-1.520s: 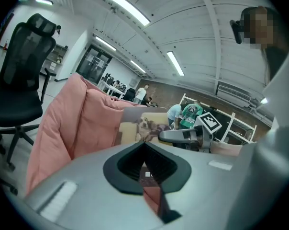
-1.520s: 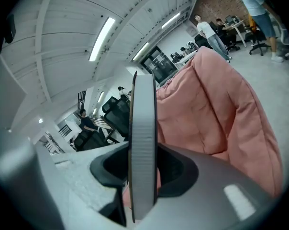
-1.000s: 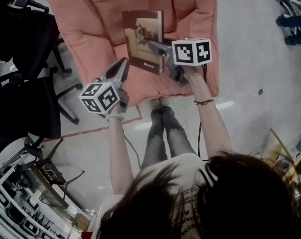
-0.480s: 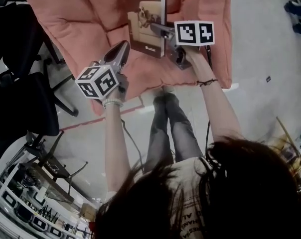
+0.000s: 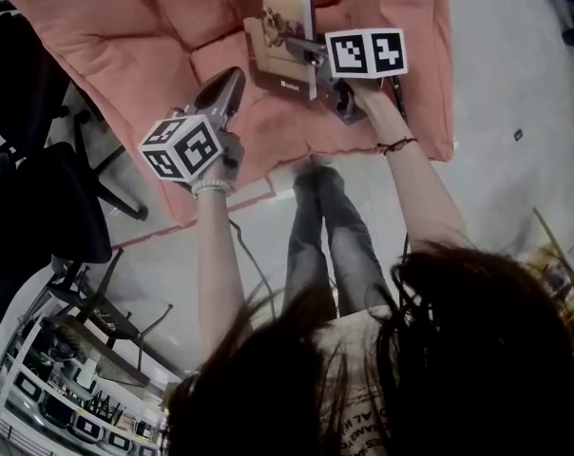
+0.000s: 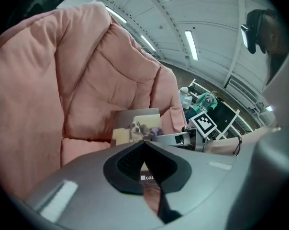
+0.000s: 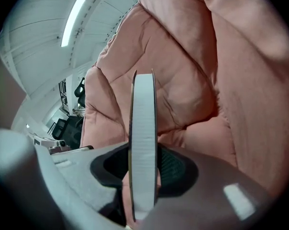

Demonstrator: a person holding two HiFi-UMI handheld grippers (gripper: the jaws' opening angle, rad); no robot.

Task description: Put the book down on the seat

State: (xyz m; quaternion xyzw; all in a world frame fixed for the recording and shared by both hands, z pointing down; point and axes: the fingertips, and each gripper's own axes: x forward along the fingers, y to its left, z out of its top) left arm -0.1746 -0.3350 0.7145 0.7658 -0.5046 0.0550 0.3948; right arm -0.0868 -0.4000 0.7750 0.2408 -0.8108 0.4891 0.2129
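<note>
Your right tool (image 5: 314,57) clamps the thin brown picture-cover book (image 5: 277,50) by its edge, upright over the pink quilted seat cushion (image 5: 116,27). Tip it flat onto the cushion before letting go. Your left tool (image 5: 232,76), jaws together and empty, hovers nearby.

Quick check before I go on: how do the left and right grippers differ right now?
The right gripper is clamped on the book, which stands edge-on between its jaws. The left gripper has its jaws together with nothing between them. The right gripper is farther in over the pink seat cushion, at the book. The left gripper is nearer the cushion's front edge, apart from the book. Both point toward the chair's back.
</note>
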